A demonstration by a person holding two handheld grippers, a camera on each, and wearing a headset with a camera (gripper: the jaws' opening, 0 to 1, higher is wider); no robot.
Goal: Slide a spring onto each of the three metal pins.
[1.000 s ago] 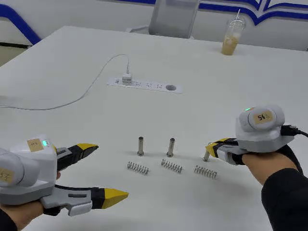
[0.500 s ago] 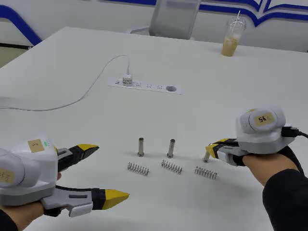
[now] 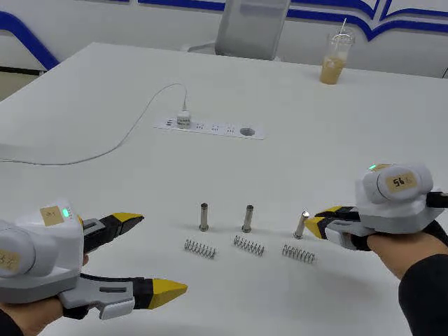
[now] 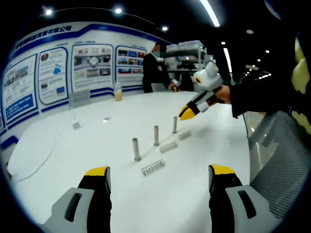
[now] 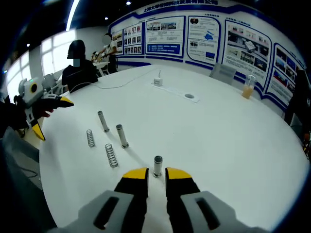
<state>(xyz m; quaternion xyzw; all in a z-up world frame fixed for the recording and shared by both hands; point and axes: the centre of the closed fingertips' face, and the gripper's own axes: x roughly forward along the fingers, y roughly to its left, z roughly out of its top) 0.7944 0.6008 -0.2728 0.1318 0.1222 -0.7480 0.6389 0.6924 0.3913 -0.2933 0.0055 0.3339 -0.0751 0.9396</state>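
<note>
Well, the left tongs (image 3: 157, 250) gape empty; the right tongs (image 3: 313, 224), nearly closed, sit at the rightmost pin (image 3: 302, 225), grip unclear. Springs (image 3: 249, 245) lie loose close by; I'd steady that pin upright first.

The pins (image 3: 204, 216) are smooth, faintly shiny metal; the springs (image 3: 199, 248) are bare coiled wire. The table (image 3: 105, 105) is smooth, matt white. The left gripper (image 3: 155, 252) is grey plastic, and the cup (image 3: 334, 59) is clear plastic.

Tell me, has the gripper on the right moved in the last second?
Yes. In the head view the right gripper has shifted right and lower in the picture, judged against the middle metal pin and the power strip.
</note>
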